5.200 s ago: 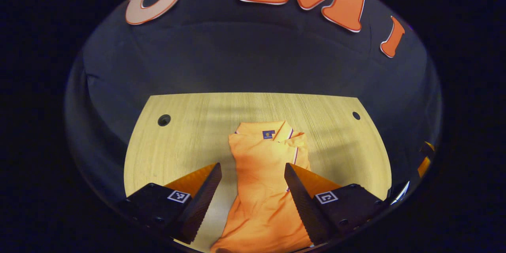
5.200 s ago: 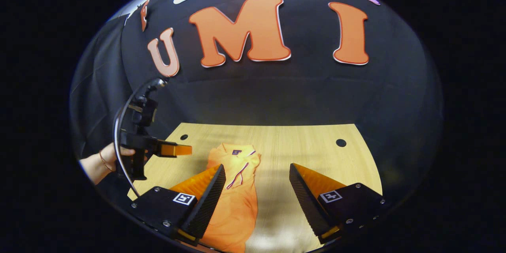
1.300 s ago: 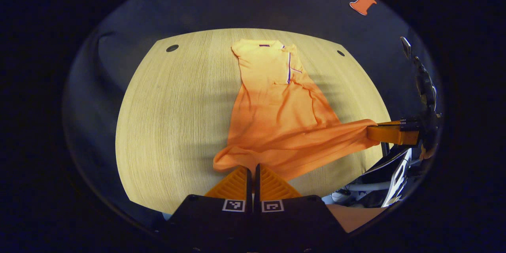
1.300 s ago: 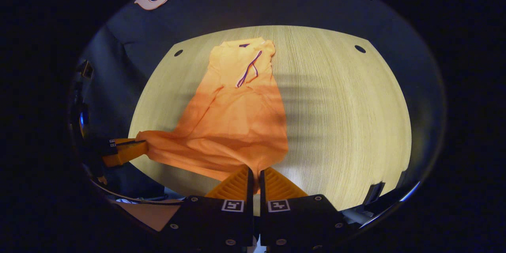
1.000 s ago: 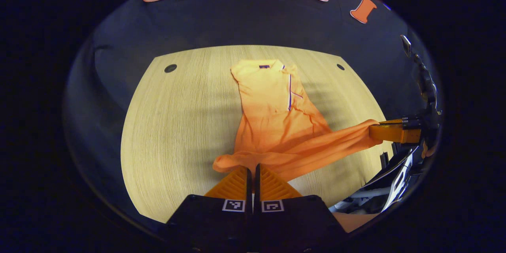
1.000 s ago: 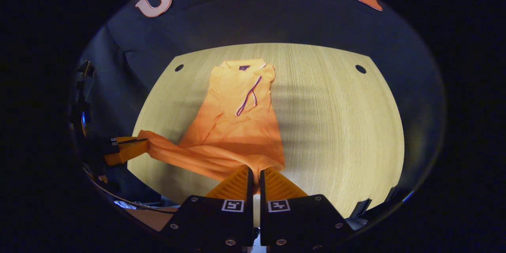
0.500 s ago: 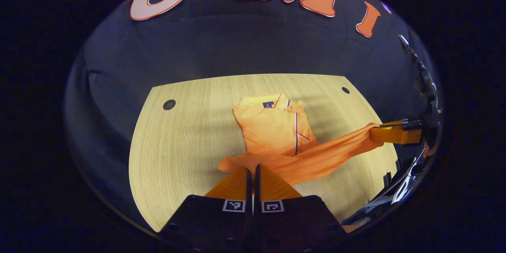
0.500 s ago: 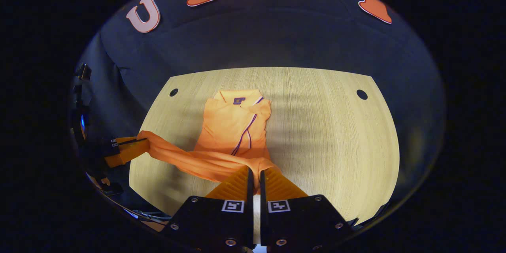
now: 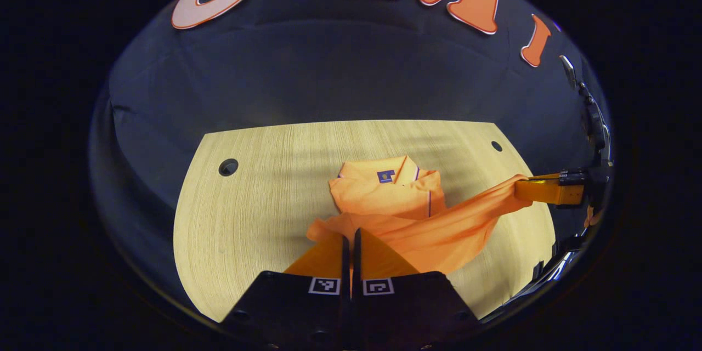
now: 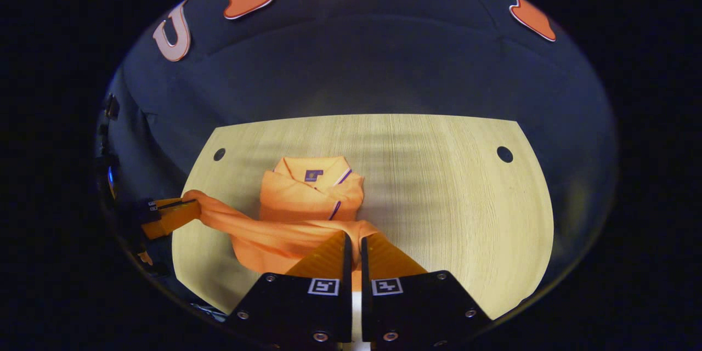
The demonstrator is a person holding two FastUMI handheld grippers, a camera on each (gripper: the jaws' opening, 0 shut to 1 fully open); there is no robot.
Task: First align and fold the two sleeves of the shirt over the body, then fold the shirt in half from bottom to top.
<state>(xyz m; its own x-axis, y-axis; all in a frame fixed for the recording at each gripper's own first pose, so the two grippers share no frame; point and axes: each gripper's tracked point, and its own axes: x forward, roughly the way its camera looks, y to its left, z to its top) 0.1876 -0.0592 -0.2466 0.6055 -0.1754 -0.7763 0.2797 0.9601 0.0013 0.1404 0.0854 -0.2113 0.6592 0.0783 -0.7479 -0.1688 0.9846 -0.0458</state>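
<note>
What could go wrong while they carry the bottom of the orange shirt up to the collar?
The hem of the orange polo shirt sags between the left gripper and the right gripper, so the fold could land wrinkled. If one gripper travels farther, the hem may meet the collar crooked. Dragging might also undo the folded sleeves.

Item count: one orange polo shirt (image 9: 408,214); one wooden bench (image 9: 258,186) with two round holes (image 9: 228,166); two grippers: left gripper (image 9: 351,241), right gripper (image 10: 354,244).
</note>
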